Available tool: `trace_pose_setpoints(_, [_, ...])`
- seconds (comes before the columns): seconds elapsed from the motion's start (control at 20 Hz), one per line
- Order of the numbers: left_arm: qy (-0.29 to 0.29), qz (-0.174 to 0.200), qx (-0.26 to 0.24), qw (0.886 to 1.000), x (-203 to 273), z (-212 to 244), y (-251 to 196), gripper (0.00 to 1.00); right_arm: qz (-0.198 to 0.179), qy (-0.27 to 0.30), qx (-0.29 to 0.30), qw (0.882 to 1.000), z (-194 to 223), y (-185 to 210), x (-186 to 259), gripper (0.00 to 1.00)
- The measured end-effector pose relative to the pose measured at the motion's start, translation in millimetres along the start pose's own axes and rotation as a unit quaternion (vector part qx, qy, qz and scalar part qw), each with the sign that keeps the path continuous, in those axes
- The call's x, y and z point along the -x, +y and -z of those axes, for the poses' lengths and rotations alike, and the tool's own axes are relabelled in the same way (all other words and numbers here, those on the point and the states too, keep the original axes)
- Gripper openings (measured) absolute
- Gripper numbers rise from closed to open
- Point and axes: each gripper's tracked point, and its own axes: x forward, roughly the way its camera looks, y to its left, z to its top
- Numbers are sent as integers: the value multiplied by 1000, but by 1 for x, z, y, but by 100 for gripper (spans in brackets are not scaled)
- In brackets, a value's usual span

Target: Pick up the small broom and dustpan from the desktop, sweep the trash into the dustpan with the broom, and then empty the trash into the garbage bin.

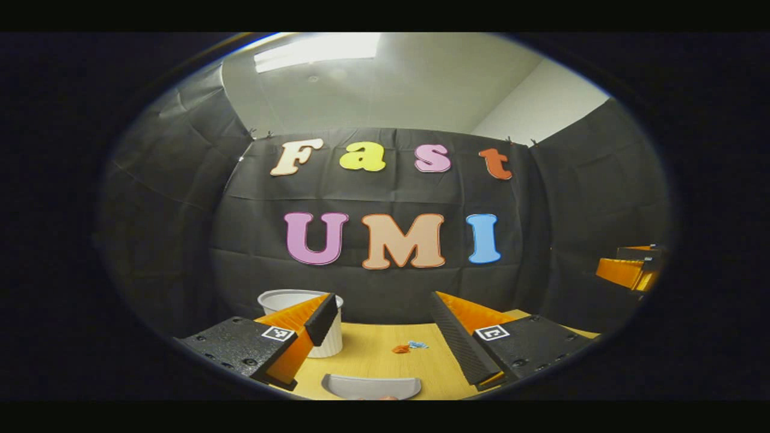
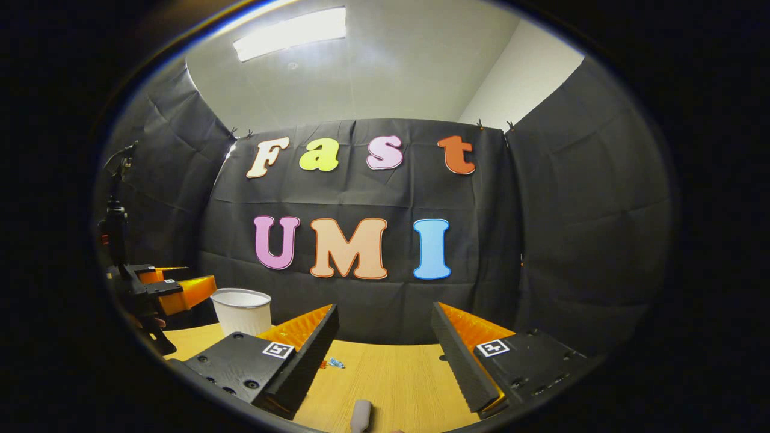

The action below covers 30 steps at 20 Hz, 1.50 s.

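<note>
Left gripper view: left gripper (image 1: 385, 337) hangs open above the dustpan (image 1: 371, 386); trash (image 1: 408, 347) lies beyond. Right gripper (image 2: 385, 355), also open, faces the broom handle (image 2: 361, 415). Descend straight, centring each handle between the fingers before closing.

A lit ceiling panel (image 2: 292, 33) glows overhead — white wall (image 2: 517, 78) (upper right) beside it.

On the desktop (image 1: 373, 361), trash (image 1: 408, 347) lies between bin (image 1: 313, 325) and dustpan (image 1: 371, 386).
</note>
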Motion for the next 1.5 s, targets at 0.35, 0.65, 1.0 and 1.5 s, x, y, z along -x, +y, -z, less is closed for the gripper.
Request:
trace_pose_setpoints(0.35, [-1,-2,-7,1000,6,-1,2,93,-3,-5,-5,1000,-2,1,2,93])
trace_pose_setpoints(0.65, [11,-4,-15,1000,7,8,1,93,-10,-17,-9,1000,-7,3,1,93])
trace_pose_setpoints(1.0, [11,-4,-6,1000,7,12,-4,93,-9,-27,-13,1000,-10,0,1,93])
trace_pose_setpoints(1.5, [89,-11,3,996,16,61,15,93,-25,67,-13,997,44,17,-4,93])
